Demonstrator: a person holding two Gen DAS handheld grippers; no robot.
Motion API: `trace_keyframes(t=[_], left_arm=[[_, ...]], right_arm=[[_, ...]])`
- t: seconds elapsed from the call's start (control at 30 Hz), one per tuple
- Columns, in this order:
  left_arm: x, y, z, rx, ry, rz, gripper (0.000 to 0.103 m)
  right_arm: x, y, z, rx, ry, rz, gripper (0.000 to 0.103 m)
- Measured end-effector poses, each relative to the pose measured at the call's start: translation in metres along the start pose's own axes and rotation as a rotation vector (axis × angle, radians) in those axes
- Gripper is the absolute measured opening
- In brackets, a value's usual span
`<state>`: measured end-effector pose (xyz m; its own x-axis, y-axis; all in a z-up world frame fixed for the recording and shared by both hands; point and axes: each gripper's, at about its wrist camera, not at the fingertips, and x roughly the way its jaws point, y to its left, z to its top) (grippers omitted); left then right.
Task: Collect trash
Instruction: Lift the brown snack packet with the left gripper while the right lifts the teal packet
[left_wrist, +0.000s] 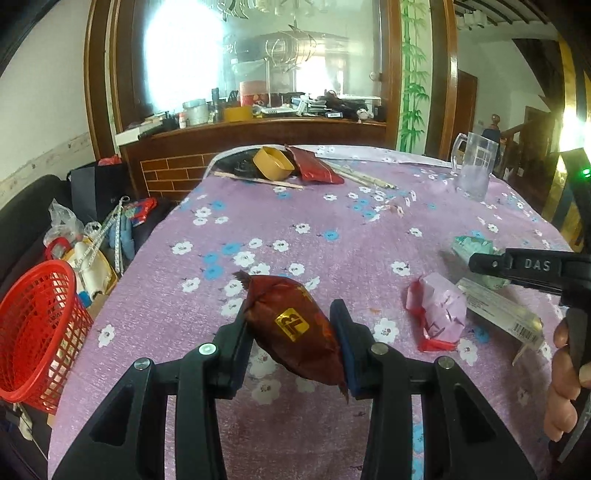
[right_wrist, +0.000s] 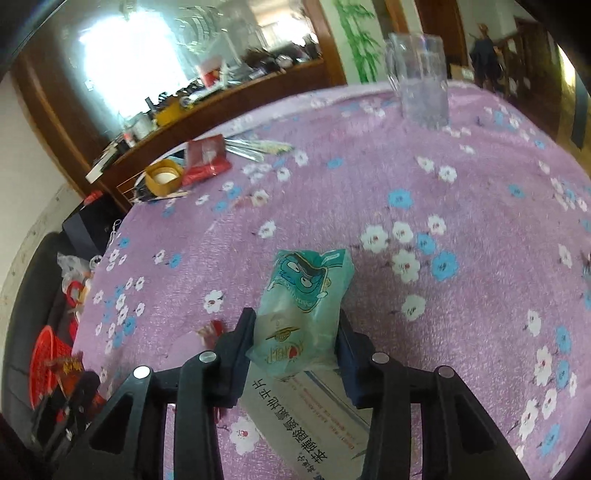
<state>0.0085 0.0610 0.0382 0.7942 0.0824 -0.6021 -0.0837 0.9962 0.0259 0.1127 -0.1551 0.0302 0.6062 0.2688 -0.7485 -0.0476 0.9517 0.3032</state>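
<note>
Basket (left_wrist: 35, 332) of red plastic mesh stood at the far left, below the table (left_wrist: 332, 229) edge, among bags and clutter on the floor; I judged it the likely place for the trash. Next to the right, my left tongs (left_wrist: 291, 328) were narrowed onto a dark red wrapper (left_wrist: 295, 328) with a gold logo, both pads pressed against its puffed sides, held just above the cloth. It looked light and crinkly, soft enough to crush, and the foil could slip, so the grip across its middle seemed right to me.

Further right on the table lay a crumpled pink and red wrapper (left_wrist: 439, 314), then a long white box (left_wrist: 498, 310) with a barcode. My right tongs (right_wrist: 295, 339) reached in from the right side, with the hand (left_wrist: 565, 387) behind them. In the right wrist view their pads sat against both sides of a pale green packet (right_wrist: 306, 306) printed with a cartoon face, its near end resting on the white box. It looked limp and nearly weightless; I would hold it mid-body.

The table wore a purple cloth with white and blue flowers. At its far end sat a yellow tub (left_wrist: 273, 162), a red pouch (left_wrist: 314, 166), chopsticks and a glass mug (left_wrist: 474, 166). Behind stood a wooden counter and a large glass panel.
</note>
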Motion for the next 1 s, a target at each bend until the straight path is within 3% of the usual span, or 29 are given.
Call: trace_keyframes(t=[0.33, 1.0], left_arm=[[-0.002, 0.001, 0.000, 0.009, -0.020, 0.025, 0.040], [-0.010, -0.001, 0.000, 0.025, -0.022, 0.013, 0.040]], right_arm=[[-0.038, 0.040, -0.010, -0.195, -0.193, 0.029, 0.043], [-0.045, 0.055, -0.018, -0.253, -0.208, 0.063, 0.043]])
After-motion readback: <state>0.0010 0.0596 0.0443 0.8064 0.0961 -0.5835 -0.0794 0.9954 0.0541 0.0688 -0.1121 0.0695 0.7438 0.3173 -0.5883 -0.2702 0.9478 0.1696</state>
